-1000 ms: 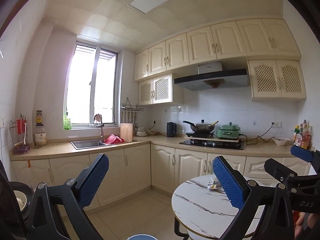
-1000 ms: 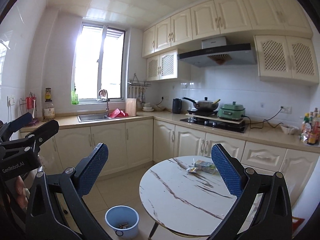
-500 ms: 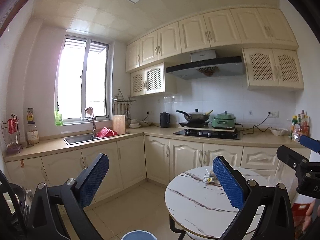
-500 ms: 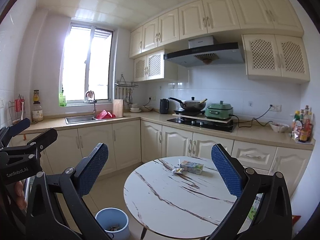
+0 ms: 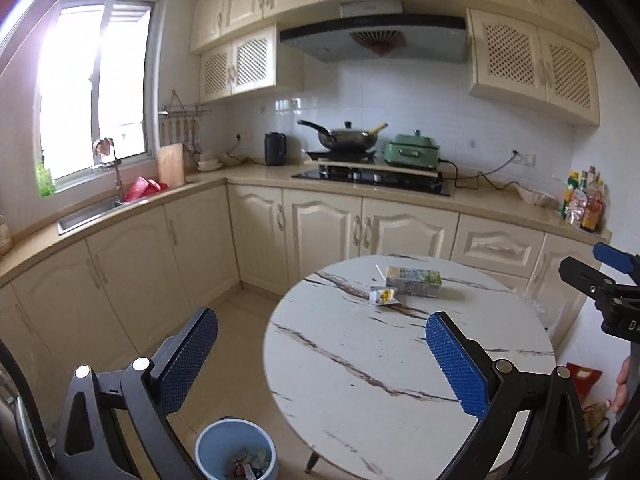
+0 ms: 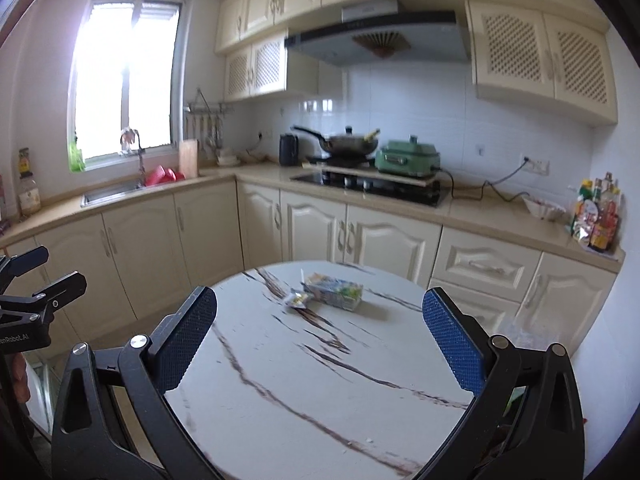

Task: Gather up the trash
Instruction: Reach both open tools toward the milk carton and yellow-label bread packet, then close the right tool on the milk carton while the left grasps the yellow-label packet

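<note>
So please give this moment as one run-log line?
left gripper: open, empty | right gripper: open, empty | drink carton, wrapper: on table | bin: floor

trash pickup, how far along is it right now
Already done: the blue bin on the floor by the table holds some scraps. In hand: nothing; the left gripper and right gripper are both open and empty, short of the trash. Left: the drink carton with its straw and the small wrapper beside it both lie on the round table.
</note>
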Action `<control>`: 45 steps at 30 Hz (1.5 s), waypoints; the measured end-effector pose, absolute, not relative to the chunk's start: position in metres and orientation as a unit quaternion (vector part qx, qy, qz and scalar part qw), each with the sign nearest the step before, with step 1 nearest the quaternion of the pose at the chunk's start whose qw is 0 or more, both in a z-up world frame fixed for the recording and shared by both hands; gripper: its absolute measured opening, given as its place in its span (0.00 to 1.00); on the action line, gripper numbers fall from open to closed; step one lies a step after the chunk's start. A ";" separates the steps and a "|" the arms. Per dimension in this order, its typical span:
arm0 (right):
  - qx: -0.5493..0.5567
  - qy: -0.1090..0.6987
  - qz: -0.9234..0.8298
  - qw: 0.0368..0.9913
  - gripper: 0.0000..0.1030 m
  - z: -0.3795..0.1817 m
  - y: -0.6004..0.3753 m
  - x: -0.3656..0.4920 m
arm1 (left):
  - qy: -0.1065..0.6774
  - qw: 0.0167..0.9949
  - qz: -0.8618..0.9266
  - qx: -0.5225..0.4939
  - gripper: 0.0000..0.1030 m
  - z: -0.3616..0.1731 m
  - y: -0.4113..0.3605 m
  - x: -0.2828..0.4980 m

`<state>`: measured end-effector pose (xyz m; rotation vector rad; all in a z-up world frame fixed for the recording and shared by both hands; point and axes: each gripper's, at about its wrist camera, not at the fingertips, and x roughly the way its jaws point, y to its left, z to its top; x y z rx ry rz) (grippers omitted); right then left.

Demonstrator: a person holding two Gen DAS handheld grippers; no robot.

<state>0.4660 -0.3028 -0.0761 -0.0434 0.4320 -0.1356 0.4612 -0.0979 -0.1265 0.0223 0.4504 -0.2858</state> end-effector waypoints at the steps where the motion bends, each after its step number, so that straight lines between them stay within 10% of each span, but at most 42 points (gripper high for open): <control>1: -0.020 0.227 -0.068 0.971 1.00 -0.084 -0.314 0.483 | 0.238 0.960 -0.148 0.013 0.99 -0.126 -0.109 0.483; 16: -0.042 0.379 -0.002 0.924 1.00 -0.202 -0.438 0.696 | 0.421 0.880 -0.213 0.058 0.99 -0.183 -0.248 0.776; 35: -0.082 0.456 0.139 0.875 1.00 -0.293 -0.438 0.811 | 0.437 0.872 -0.203 0.085 0.98 -0.204 -0.283 0.859; 40: -0.084 0.451 0.150 0.876 0.48 -0.289 -0.433 0.805 | 0.437 0.871 -0.207 0.086 0.98 -0.208 -0.304 0.862; 45: -0.075 0.461 0.134 0.874 0.46 -0.287 -0.434 0.792 | 0.435 0.872 -0.206 0.085 0.92 -0.222 -0.315 0.853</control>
